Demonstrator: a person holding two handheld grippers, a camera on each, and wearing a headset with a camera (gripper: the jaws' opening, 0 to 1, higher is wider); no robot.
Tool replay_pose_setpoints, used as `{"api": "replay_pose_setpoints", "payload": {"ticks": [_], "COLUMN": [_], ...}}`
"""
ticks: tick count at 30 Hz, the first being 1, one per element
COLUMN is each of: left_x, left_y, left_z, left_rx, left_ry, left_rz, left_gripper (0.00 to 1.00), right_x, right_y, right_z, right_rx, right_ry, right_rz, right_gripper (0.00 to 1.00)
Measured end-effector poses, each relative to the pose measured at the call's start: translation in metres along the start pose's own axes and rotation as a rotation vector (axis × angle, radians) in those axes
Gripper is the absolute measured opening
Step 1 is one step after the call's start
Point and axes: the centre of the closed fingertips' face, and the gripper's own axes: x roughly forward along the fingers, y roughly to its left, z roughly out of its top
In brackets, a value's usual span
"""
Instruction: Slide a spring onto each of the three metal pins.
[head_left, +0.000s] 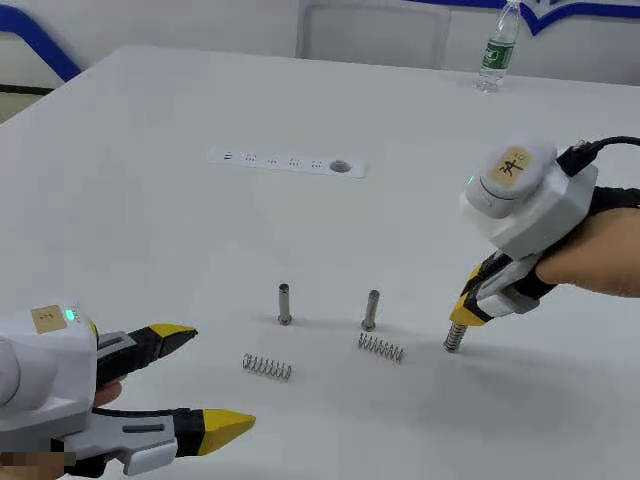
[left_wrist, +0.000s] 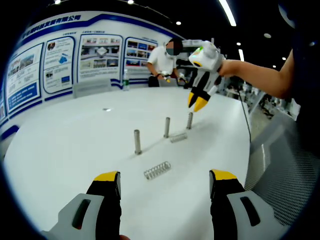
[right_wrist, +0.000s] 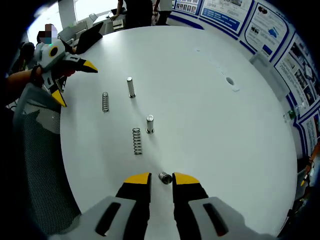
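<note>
- Head view: the left tongs (head_left: 201, 379) sit low on the left. They are spread wide and hold nothing. On the white desk (head_left: 150, 220) stand the left pin (head_left: 284, 303) and the middle pin (head_left: 371, 310), both bare. The left spring (head_left: 267, 366) lies flat just in front of the left pin. The right spring (head_left: 381, 347) lies flat just in front of the middle pin. The right pin (head_left: 456, 332) has the third spring (head_left: 453, 344) round it. The right tongs (head_left: 466, 314) point down just over its top. A power strip (head_left: 287, 162) and a bottle (head_left: 497, 48) are far back.
- Left gripper view: the left tongs (left_wrist: 165, 177) gape wide and are empty, with the left spring (left_wrist: 157, 170) lying near their tips. The right tongs (left_wrist: 198, 104) hang just above the right pin (left_wrist: 189, 120), not touching it.
- Right gripper view: the right tongs (right_wrist: 162, 178) are open only a little and grip nothing. The top of the right pin (right_wrist: 165, 177) shows in the gap. The middle pin (right_wrist: 150, 124) and the left pin (right_wrist: 130, 86) stand farther off. The left tongs (right_wrist: 76, 83) are near the desk edge.
</note>
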Motion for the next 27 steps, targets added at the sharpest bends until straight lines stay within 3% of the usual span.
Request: {"api": "replay_pose_setpoints", "payload": {"ticks": [10,23,27], "left_x": [0.000,-0.001,0.000], "left_y": [-0.001,0.000,0.000], "left_z": [0.001,0.001,0.002], "left_rx": [0.005,0.007,0.006], "left_ry": [-0.001,-0.003,-0.005], "left_rz": [-0.003,-0.001,0.000], "left_gripper": [0.74,0.73,0.73], "right_x": [0.006,0.036,0.044], "right_y": [0.019,0.046,0.048], "right_z": [0.004,0.010,0.009], "right_rx": [-0.024,-0.015,-0.004], "right_ry": [-0.024,-0.052,-0.062], "right_rz": [0.017,0.076,0.073], "right_gripper": [0.18,0.18,0.18]}}
